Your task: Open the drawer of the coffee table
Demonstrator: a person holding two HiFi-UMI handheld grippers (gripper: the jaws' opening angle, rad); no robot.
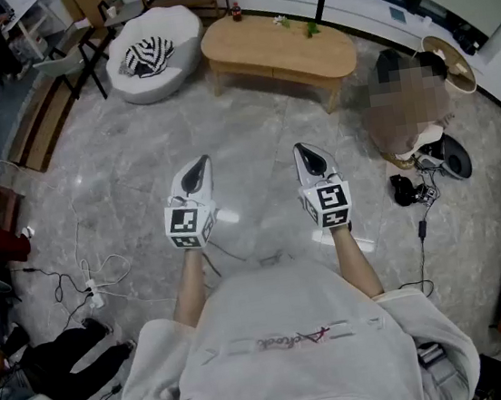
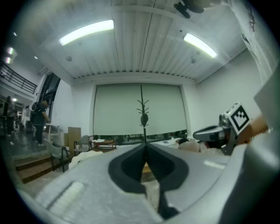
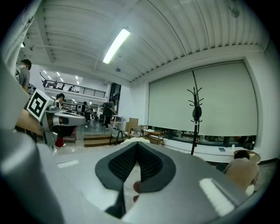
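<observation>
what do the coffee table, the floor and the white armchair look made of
Coffee table: light wood or veneer, matte, even tan top.
Floor: polished grey stone or tile, veined, with glare.
White armchair: probably soft fabric upholstery; rounded, puffy shape.

The person held both arms out in front. The left arm (image 1: 188, 283) and the right arm (image 1: 353, 259) were bare below the sleeves. The left gripper (image 1: 198, 165) and the right gripper (image 1: 304, 149) were side by side, a little apart. Both pointed ahead, about level. Each gripper's jaws were pressed together with nothing between them.
</observation>
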